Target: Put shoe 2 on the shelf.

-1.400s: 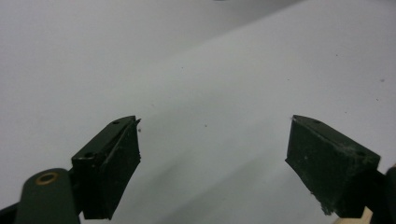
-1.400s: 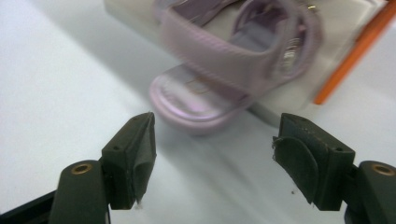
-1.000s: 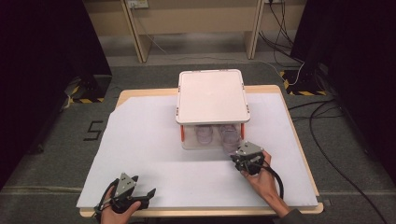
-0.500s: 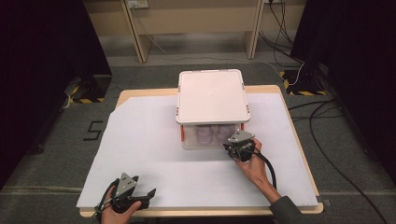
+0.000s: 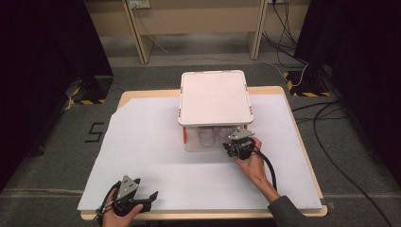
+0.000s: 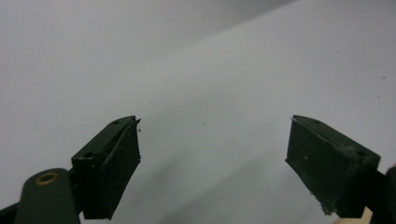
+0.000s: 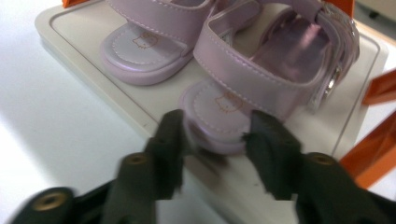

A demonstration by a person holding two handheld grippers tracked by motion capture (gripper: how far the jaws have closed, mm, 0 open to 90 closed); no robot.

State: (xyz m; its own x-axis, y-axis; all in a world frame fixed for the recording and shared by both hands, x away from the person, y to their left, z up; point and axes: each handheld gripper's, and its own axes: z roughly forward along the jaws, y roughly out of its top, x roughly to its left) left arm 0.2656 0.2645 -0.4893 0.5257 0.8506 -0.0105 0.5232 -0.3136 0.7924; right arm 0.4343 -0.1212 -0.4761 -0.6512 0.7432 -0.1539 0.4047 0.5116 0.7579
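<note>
Two parted jaws of the right gripper around a lilac sandal's toe.

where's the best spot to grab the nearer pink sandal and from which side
Probably the toe end of the nearer sandal, coming in level from the rack's open front. The flat sole edge points out toward the right gripper, whose jaws already straddle it, open. The wide strap arches above, and the white top shelf blocks any reach from overhead. The other sandal lies farther back.
</note>
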